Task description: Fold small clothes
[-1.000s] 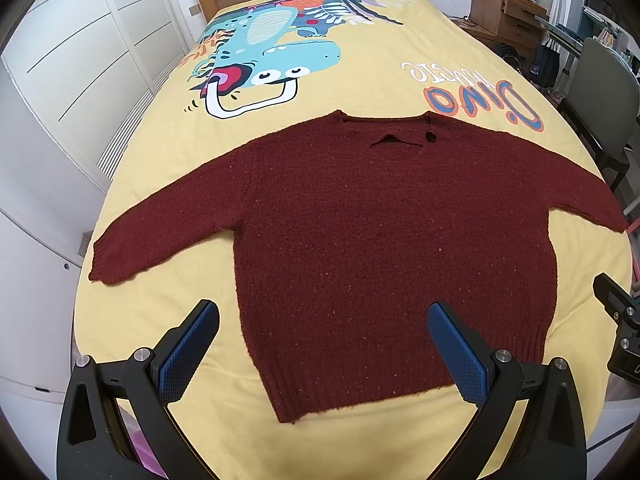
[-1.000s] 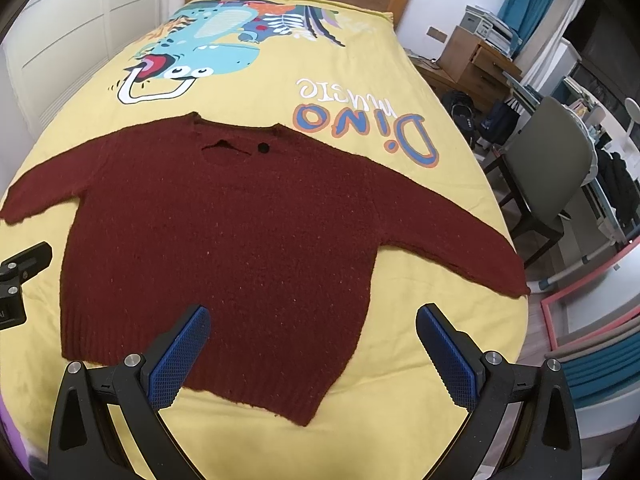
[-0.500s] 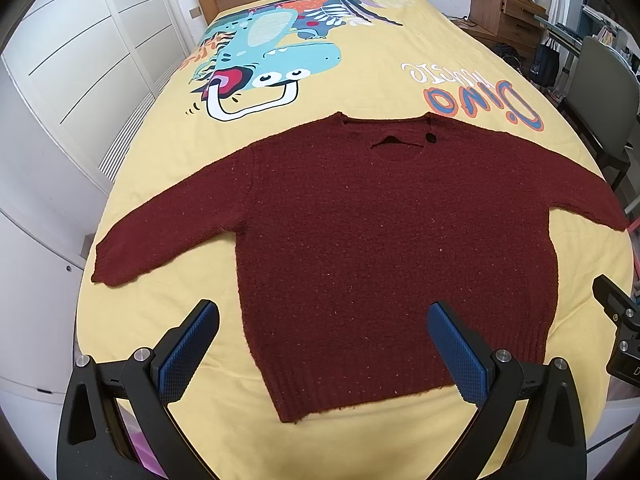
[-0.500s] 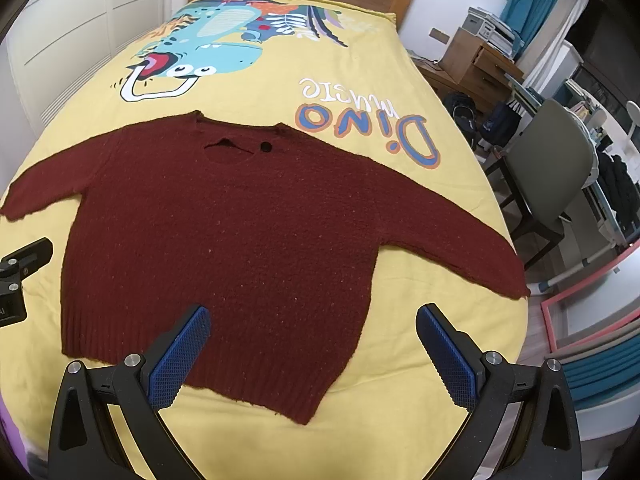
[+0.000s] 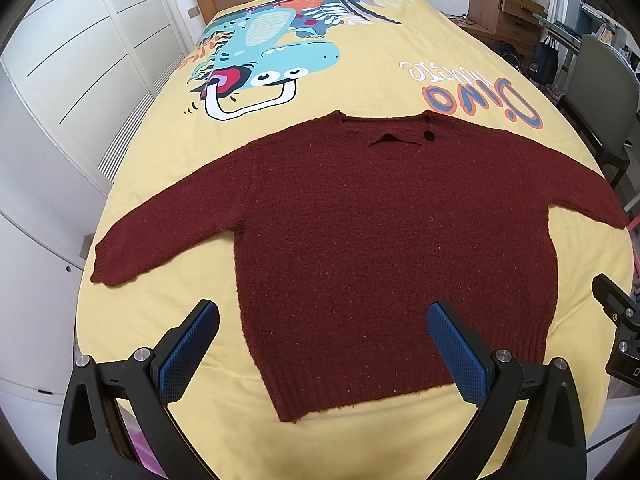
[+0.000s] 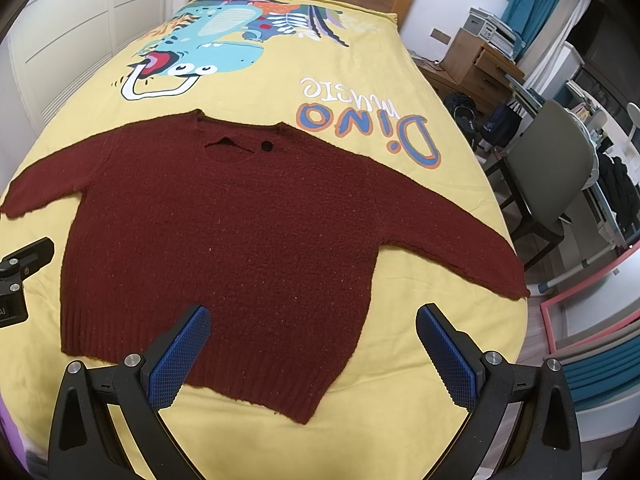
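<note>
We hold the left gripper (image 5: pixel 322 346) and right gripper (image 6: pixel 312 346) spread apart, empty, above the flat sweater's (image 5: pixel 392 248) hem, ready to fold.

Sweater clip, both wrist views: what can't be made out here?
- Sweater hem: right gripper fingers overlap part of it in the right wrist view.
- Left sleeve cuff: runs to the right wrist view's edge.
- Underside of the sweater: hidden against the bedspread.
- Left gripper body: cut by the bottom edge, left wrist view.
</note>
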Motion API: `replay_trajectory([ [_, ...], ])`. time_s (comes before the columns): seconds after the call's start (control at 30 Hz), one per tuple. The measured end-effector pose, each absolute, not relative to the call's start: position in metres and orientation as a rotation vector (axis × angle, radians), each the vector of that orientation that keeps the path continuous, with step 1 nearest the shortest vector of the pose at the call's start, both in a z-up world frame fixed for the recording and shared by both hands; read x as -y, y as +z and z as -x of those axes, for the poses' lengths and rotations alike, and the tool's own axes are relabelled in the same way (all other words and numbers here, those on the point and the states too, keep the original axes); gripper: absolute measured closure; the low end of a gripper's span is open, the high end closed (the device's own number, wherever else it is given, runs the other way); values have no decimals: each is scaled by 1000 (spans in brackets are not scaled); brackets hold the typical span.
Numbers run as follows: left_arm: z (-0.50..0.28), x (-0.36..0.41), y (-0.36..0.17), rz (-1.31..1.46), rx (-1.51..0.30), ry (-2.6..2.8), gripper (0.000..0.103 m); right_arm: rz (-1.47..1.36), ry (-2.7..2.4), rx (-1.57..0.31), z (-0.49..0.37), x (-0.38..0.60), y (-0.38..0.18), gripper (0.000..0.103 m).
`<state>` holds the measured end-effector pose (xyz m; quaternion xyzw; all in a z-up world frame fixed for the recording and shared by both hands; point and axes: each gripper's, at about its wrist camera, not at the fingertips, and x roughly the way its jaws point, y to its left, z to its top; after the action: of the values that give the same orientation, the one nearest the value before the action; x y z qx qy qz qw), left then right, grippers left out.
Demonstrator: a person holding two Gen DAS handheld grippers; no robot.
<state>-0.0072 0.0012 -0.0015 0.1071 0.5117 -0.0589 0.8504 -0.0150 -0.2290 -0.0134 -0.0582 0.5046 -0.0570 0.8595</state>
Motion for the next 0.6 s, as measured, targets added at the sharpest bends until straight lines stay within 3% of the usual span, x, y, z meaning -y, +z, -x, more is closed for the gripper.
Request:
replay_trajectory([
  [0.6,7,0,-3,-229,-1079,-124,1,126,-120,-1060,16,231,-14,1],
])
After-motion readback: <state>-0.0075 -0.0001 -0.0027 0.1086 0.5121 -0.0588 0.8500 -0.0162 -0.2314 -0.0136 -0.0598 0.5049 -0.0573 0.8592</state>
